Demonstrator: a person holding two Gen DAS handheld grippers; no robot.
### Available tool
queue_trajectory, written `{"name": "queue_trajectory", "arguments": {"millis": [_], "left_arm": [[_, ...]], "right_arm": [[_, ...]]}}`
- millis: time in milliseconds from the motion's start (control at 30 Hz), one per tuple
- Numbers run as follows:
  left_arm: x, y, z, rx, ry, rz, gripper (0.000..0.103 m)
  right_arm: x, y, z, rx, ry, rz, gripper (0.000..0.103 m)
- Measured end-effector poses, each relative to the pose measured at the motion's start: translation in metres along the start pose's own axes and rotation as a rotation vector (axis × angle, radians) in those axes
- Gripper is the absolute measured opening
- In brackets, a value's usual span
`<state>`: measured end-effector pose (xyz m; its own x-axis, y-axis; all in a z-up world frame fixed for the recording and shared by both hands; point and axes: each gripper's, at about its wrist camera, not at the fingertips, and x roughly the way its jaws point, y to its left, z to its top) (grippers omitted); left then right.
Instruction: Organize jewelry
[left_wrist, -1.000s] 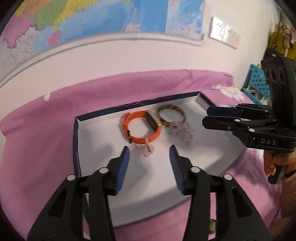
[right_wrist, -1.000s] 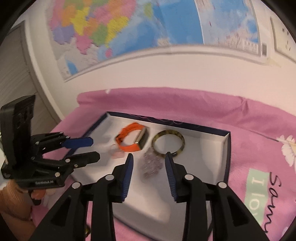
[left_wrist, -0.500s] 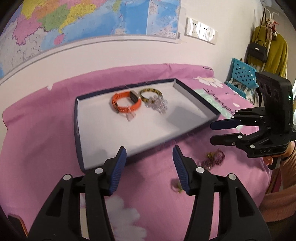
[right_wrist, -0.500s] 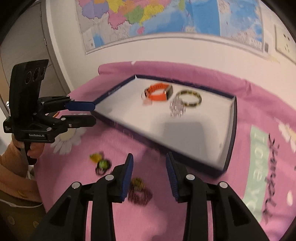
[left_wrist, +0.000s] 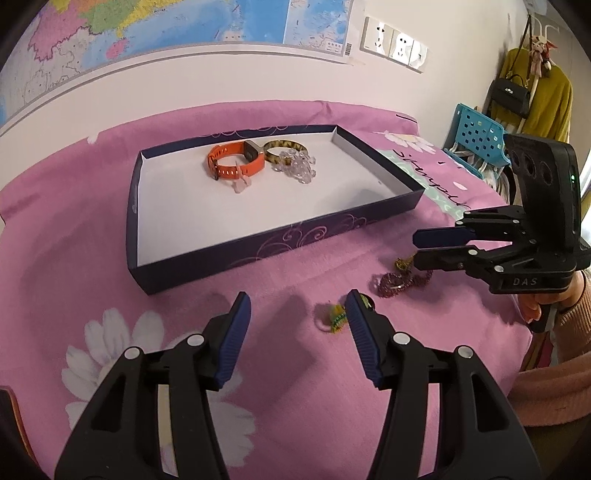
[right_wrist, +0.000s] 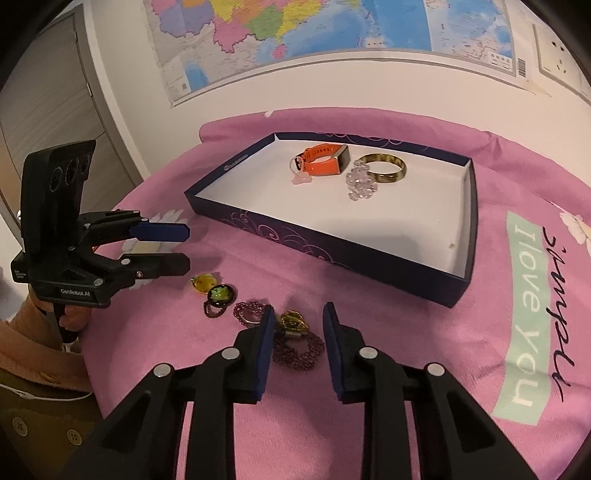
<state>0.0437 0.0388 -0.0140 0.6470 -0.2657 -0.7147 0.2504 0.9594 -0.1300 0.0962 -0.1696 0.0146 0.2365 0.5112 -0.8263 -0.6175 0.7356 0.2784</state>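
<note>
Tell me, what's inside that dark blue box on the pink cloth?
Inside the box lie an orange watch, a small pink charm, a brown bangle and a clear bead bracelet. Nothing covers them; the rest of the white floor shows bare.

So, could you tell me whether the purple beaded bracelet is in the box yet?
Out: the purple beaded bracelet lies on the pink cloth, outside the box.

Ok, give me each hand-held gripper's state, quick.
Left hand-held gripper: open, holding nothing, above the pink cloth.
Right hand-held gripper: open, holding nothing, over the purple beaded bracelet.
</note>
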Motion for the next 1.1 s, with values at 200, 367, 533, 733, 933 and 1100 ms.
{"name": "queue_trajectory", "arguments": {"millis": [200, 367, 533, 733, 933, 1100], "left_arm": [[0.000, -0.003, -0.004, -0.001, 0.008, -0.005, 0.054], [0.001, -0.006, -0.007, 0.003, 0.015, -0.019, 0.055], [0.002, -0.011, -0.010, 0.019, 0.023, -0.025, 0.055], [0.003, -0.017, -0.011, 0.039, 0.028, -0.032, 0.052], [0.009, -0.022, -0.009, 0.052, 0.038, -0.046, 0.045], [0.014, -0.021, -0.007, 0.045, 0.051, -0.039, 0.037]], "right_arm": [[0.007, -0.002, 0.001, 0.006, 0.014, 0.002, 0.006], [0.004, -0.007, 0.001, 0.038, -0.005, 0.008, 0.002], [0.002, -0.011, 0.002, 0.061, -0.021, 0.019, 0.001], [0.001, -0.013, 0.004, 0.073, -0.036, 0.024, 0.001], [0.000, -0.015, 0.004, 0.086, -0.040, 0.030, 0.001], [0.001, -0.015, 0.002, 0.091, -0.040, 0.037, 0.001]]}}
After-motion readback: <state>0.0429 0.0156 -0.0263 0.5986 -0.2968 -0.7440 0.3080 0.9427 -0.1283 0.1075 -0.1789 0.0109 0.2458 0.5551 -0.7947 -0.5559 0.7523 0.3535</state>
